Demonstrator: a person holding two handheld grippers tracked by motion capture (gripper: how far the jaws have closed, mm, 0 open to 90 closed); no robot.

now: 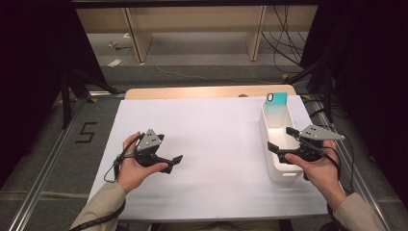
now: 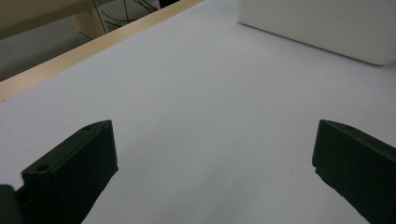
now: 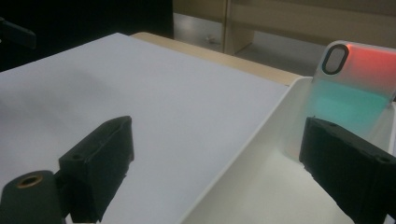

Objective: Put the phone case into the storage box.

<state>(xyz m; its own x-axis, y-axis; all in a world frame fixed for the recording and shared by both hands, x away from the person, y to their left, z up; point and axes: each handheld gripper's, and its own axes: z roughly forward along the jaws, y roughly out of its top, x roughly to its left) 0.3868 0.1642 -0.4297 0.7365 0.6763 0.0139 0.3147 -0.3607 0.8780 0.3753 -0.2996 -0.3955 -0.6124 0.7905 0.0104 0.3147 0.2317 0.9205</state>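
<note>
Both tongs are held spread and empty. Right gripper (image 1: 281,139) is positioned nearer the phone case (image 1: 276,104), propped upright at the bin's (image 1: 284,174) far end; left gripper (image 1: 173,163) is kept well apart.

We look along our left gripper (image 2: 212,163), its two black jaws standing wide apart with nothing between them. Beneath them lies the white table sheet (image 2: 196,93), bare and smooth. At the upper right sits a white bin (image 2: 322,25), its near wall facing us, well apart from the jaws. Along the upper left runs the table's wooden edge (image 2: 93,46), and beyond it we see cables (image 2: 119,11) on the floor.
</note>
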